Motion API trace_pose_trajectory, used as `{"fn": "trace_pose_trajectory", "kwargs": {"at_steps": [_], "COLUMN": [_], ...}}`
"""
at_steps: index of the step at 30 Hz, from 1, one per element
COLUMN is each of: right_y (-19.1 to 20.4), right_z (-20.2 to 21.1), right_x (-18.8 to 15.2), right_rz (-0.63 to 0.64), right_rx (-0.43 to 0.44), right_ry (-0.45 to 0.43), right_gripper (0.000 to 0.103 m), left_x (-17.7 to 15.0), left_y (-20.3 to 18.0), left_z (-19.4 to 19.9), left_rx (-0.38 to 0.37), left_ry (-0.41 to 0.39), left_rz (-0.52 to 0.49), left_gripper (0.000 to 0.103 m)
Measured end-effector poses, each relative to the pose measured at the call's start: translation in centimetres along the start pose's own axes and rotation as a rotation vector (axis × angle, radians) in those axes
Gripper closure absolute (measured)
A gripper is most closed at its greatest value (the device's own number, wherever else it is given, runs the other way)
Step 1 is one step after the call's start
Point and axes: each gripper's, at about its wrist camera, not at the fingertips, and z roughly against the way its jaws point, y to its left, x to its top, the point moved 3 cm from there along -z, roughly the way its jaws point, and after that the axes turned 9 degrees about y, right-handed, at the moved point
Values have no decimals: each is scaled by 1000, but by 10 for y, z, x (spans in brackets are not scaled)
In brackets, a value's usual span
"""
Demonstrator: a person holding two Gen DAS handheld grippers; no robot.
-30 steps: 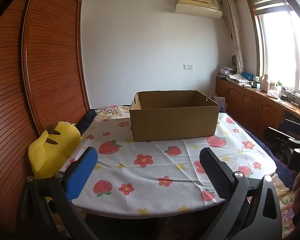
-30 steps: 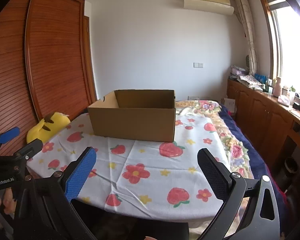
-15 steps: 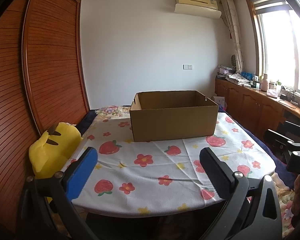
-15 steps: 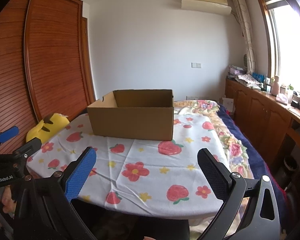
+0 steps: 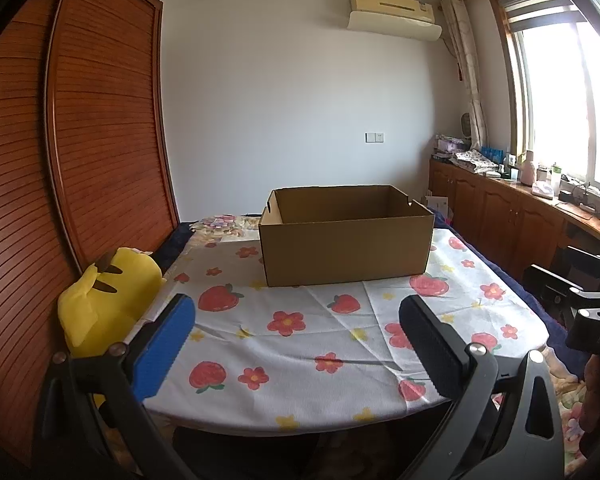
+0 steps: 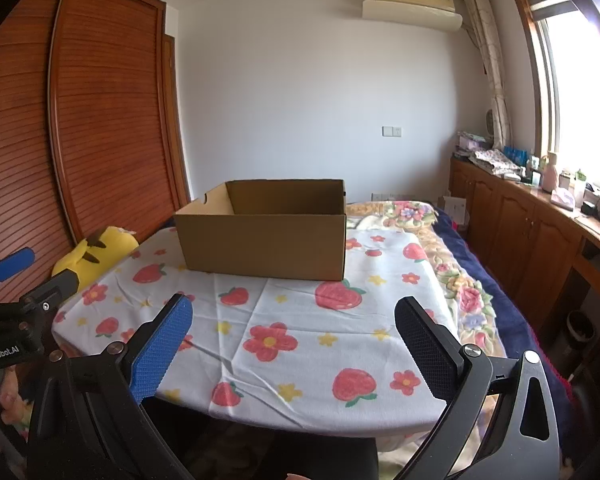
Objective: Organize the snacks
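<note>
With both our left tongs [image 5: 296, 344] and right tongs [image 6: 294, 346] wide and empty, we see no snacks, so reaching blindly could shove the box [image 5: 346, 250].

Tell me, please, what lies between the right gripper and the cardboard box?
Only bare strawberry tablecloth separates the right gripper from the cardboard box, per the right wrist view.

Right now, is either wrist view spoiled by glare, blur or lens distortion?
Left wrist view: window blown out white, wardrobe bowed by the fisheye, cardboard box sharp. Right wrist view: the same overexposed window, dark vignetted corners, tablecloth evenly lit and crisp.
</note>
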Motion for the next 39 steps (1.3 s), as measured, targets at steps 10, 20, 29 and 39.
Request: {"fn": "trace_pose_trajectory", "kwargs": {"at_steps": [10, 20, 29, 39], "right_y": [-1, -1, 0, 0], "right_z": [1, 2, 5, 6], "right_x": [0, -1, -1, -1], "right_rz": [2, 4, 1, 2], "right_rx": [-6, -8, -6, -6], "right_ry": [-1, -4, -4, -4], "right_gripper": [0, 0, 0, 0], "left_x": [1, -2, -3, -4], "left_y": [0, -1, 0, 2], "left_z": [1, 2, 2, 6], "left_rx": [0, 3, 5, 4], "left_ry": [-1, -5, -6, -13], "left_rz": [0, 3, 4, 4], "left_gripper": [0, 0, 0, 0]}}
